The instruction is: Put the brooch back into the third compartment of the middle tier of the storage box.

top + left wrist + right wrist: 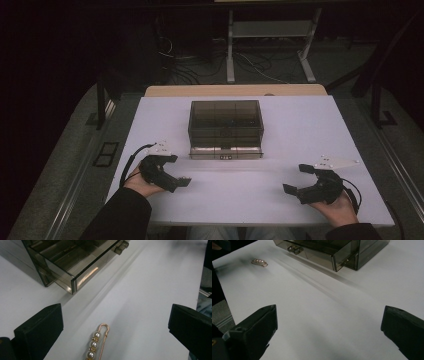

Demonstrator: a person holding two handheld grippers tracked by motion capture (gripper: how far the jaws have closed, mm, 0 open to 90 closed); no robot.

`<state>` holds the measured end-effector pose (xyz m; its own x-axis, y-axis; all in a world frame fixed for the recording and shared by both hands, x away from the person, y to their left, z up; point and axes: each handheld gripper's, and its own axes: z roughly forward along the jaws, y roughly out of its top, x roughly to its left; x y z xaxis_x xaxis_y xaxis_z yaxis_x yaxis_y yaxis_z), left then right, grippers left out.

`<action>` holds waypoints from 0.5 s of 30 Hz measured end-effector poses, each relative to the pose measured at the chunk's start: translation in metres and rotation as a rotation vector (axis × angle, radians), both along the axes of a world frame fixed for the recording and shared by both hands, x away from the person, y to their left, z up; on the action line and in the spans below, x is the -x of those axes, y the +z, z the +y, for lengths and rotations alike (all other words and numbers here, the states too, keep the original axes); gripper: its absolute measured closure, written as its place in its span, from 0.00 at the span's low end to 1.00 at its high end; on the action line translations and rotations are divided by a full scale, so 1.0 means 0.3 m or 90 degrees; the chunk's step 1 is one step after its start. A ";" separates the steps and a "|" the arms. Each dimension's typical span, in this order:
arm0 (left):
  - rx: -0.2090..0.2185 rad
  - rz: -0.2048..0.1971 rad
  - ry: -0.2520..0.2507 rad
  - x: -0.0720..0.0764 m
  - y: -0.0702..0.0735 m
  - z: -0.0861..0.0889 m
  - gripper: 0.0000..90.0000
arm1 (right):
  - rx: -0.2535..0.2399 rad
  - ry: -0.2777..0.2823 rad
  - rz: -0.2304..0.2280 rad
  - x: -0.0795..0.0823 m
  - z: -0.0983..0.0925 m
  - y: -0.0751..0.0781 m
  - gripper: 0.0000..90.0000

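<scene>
- L gripper [110, 322] has jaws wide apart, nothing held; pearl brooch pin [96, 345] lies on the white table [300, 130] btwn them, near the camera.
- R gripper [305, 180] also spread, empty, well apart from the pin.
- Likely step: pick up pin w/ L. Come down square, close across the pearls, not the thin wire.
- Smoky box [225, 121]: bottom drawer [225, 152] pulled out; looks empty, but tint makes it hard to tell.

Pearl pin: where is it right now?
The pearl pin lies flat on the white table, between the open left gripper's jaws, in front of the box's open drawer.
</scene>
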<state>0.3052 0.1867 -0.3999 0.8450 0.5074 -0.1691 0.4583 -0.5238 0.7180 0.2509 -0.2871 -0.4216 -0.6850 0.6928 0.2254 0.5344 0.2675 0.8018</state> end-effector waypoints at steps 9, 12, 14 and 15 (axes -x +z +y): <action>-0.028 0.015 0.000 -0.016 -0.023 0.012 0.00 | 0.002 0.001 -0.001 0.000 0.001 -0.001 0.00; -0.040 0.021 -0.002 -0.022 -0.031 0.014 0.00 | 0.002 0.001 -0.001 0.000 0.002 -0.001 0.00; -0.050 0.022 -0.006 -0.026 -0.038 0.016 0.00 | 0.003 0.001 0.000 0.000 0.002 -0.001 0.00; -0.056 0.024 -0.007 -0.027 -0.040 0.018 0.00 | 0.003 0.002 0.000 0.000 0.002 -0.001 0.00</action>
